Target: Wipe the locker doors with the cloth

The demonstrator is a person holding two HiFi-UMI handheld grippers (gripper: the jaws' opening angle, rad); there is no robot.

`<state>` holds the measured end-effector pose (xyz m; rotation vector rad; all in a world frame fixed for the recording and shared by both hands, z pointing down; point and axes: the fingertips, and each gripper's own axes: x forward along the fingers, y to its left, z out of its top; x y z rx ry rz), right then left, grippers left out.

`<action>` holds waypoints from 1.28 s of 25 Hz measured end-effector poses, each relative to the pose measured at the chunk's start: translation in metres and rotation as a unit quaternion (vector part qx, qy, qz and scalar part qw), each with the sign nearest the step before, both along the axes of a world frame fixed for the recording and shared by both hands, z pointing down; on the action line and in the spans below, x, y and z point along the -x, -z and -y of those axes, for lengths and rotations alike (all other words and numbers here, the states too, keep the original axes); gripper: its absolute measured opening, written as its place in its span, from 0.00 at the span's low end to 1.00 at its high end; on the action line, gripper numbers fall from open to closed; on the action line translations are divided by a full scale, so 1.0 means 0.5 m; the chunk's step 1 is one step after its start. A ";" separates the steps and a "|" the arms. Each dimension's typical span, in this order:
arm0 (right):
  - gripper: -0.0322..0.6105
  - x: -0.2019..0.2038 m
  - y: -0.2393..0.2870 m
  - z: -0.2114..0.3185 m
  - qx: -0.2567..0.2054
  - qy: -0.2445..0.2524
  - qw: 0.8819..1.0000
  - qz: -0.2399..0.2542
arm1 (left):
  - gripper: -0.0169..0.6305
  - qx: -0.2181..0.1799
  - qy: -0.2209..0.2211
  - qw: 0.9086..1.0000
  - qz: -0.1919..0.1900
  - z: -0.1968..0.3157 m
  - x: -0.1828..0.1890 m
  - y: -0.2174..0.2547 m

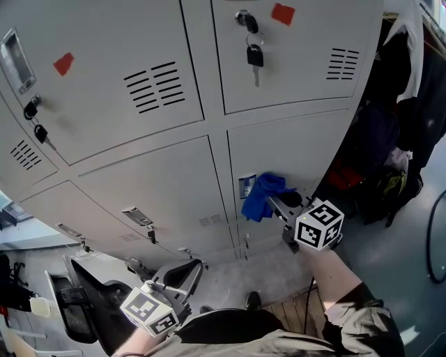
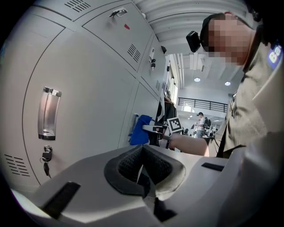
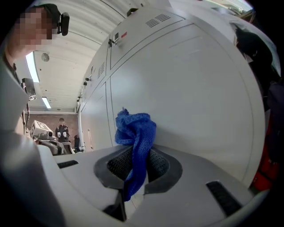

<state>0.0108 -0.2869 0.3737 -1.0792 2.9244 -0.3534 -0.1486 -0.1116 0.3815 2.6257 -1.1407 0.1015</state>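
Note:
A blue cloth (image 1: 263,196) is bunched against a lower grey locker door (image 1: 300,150), next to its recessed handle (image 1: 247,185). My right gripper (image 1: 277,202) is shut on the blue cloth (image 3: 135,135), which hangs down between its jaws and presses on the door (image 3: 191,88). My left gripper (image 1: 187,270) is held low near the floor, away from the lockers, its jaws closed together with nothing between them (image 2: 143,170). In the left gripper view the cloth (image 2: 140,130) and the right gripper (image 2: 155,129) show further along the locker row.
Keys (image 1: 255,56) hang from the lock of an upper door with a red sticker (image 1: 282,13). Another key set (image 1: 36,125) hangs at left. Dark clothes and bags (image 1: 397,118) crowd the space right of the lockers. A person (image 2: 200,122) stands far off.

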 end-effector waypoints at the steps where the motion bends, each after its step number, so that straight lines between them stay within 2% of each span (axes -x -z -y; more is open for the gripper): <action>1: 0.13 -0.012 0.000 0.003 0.000 -0.004 1.000 0.001 | 0.03 0.001 -0.002 1.000 0.001 0.002 -0.005 -0.001; 7: 0.13 -0.078 -0.004 0.019 -0.008 -0.023 1.000 -0.007 | 0.03 0.003 -0.013 1.000 0.004 0.017 -0.038 -0.004; 18: 0.13 -0.271 -0.018 0.072 -0.005 -0.093 0.996 -0.001 | 0.03 0.014 -0.027 0.999 0.009 0.046 -0.113 -0.020; 23: 0.13 -0.332 -0.030 0.085 -0.001 -0.115 0.993 0.007 | 0.03 0.024 -0.034 0.999 0.008 0.056 -0.151 -0.026; 28: 0.13 -0.360 -0.043 0.076 0.003 -0.124 0.992 0.020 | 0.03 0.028 -0.030 0.999 0.009 0.057 -0.172 -0.033; 32: 0.13 -0.319 -0.049 0.034 0.001 -0.092 0.995 0.028 | 0.03 0.028 -0.022 0.999 0.009 0.052 -0.165 -0.038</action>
